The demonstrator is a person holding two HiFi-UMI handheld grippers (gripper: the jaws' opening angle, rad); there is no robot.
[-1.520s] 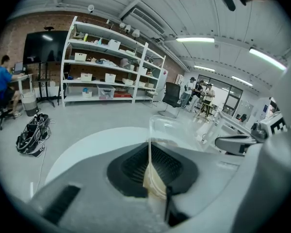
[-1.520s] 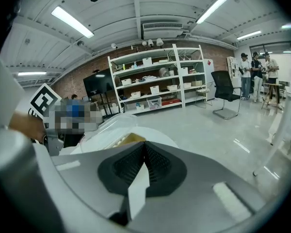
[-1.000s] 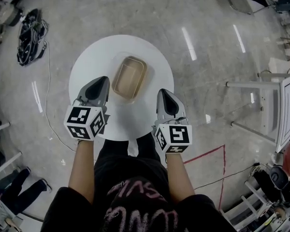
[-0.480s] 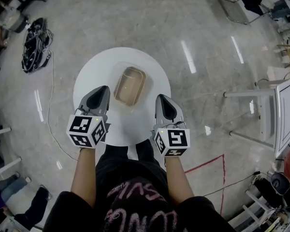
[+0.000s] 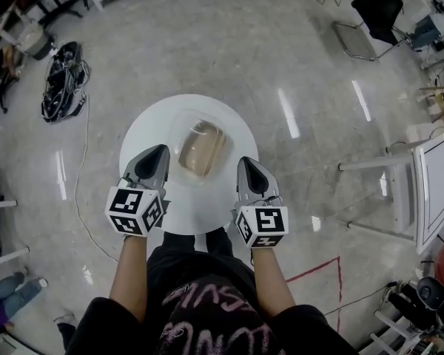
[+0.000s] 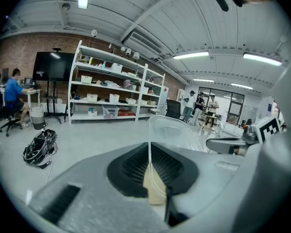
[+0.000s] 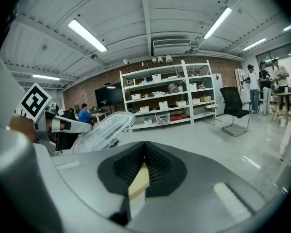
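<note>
A clear plastic container (image 5: pixel 201 150) with a tan inside hangs over the round white table (image 5: pixel 192 213), held from both sides. My left gripper (image 5: pixel 157 154) is shut on its left rim. In the left gripper view the clear wall (image 6: pixel 169 127) rises straight out of the closed jaws of the left gripper (image 6: pixel 150 178). My right gripper (image 5: pixel 246 165) is shut on the opposite rim, with a tan wedge pinched in the jaws of the right gripper (image 7: pixel 140 176). The container (image 7: pixel 104 127) tilts up at the left of the right gripper view.
Black cables (image 5: pixel 63 87) lie in a heap on the floor at the left, and a black chair (image 5: pixel 370 9) stands at the far right. White shelving (image 6: pixel 106 86) lines the brick wall. A white table frame (image 5: pixel 422 191) stands at the right, near a red floor line (image 5: pixel 318 268). People stand far off.
Both grippers have lifted with the container between them, and it now looks larger and blurred over the table. The head view has shifted forward, showing more floor beyond.
</note>
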